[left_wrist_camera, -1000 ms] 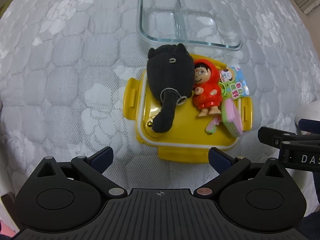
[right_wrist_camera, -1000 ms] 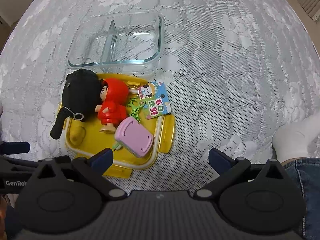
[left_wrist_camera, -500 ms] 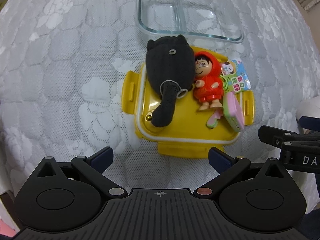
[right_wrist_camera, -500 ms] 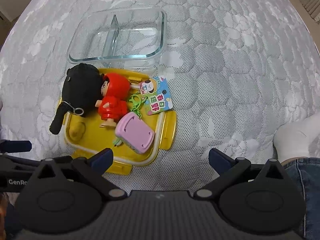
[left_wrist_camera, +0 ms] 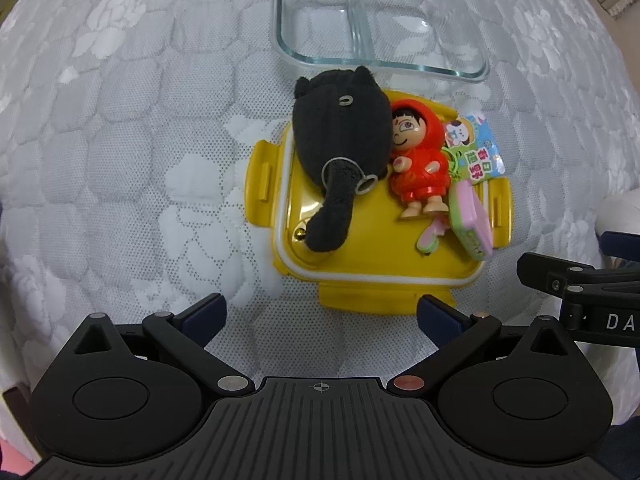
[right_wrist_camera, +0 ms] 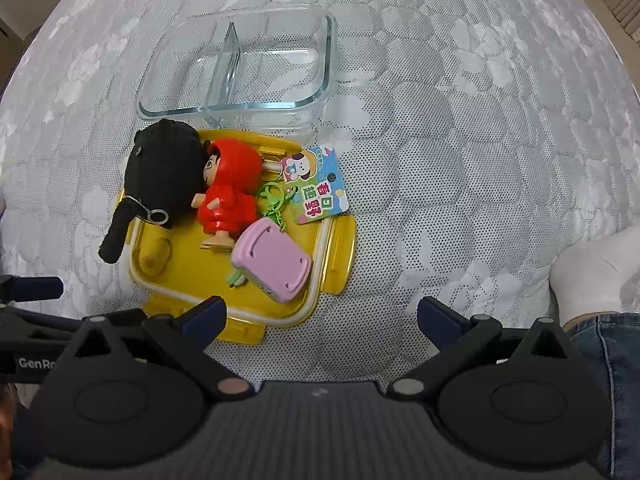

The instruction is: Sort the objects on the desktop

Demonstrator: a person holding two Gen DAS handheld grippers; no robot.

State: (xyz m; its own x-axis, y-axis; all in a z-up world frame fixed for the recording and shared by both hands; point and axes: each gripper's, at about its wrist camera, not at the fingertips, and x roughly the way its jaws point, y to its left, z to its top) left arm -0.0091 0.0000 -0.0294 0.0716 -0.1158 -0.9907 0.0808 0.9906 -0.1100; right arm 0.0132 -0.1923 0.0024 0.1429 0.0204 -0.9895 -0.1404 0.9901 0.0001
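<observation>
A yellow lid (left_wrist_camera: 372, 248) (right_wrist_camera: 176, 276) lies upside down on the quilted cover and carries three toys. A black plush (left_wrist_camera: 340, 144) (right_wrist_camera: 160, 176) rests on its left part, with its tail hanging toward the lid's front. A red-hooded doll (left_wrist_camera: 420, 160) (right_wrist_camera: 228, 196) lies beside the plush. A pink toy (left_wrist_camera: 468, 216) (right_wrist_camera: 272, 260) with a green clasp and a colourful tag (left_wrist_camera: 476, 148) (right_wrist_camera: 316, 188) sits at the right. Behind the lid stands a clear divided glass dish (left_wrist_camera: 380, 64) (right_wrist_camera: 240, 108). My left gripper (left_wrist_camera: 322, 312) and right gripper (right_wrist_camera: 322, 314) hover open, short of the lid.
The white quilted cover (left_wrist_camera: 120, 120) (right_wrist_camera: 480, 120) stretches around everything. A person's white sock (right_wrist_camera: 592, 276) and a jeans leg (right_wrist_camera: 608, 360) lie at the right. The right gripper's body (left_wrist_camera: 580, 292) shows at the right edge of the left wrist view.
Both cameras have drifted a little. The lid with its toys sits slightly higher in the left wrist view and slightly lower in the right wrist view. Nothing was taken hold of.
</observation>
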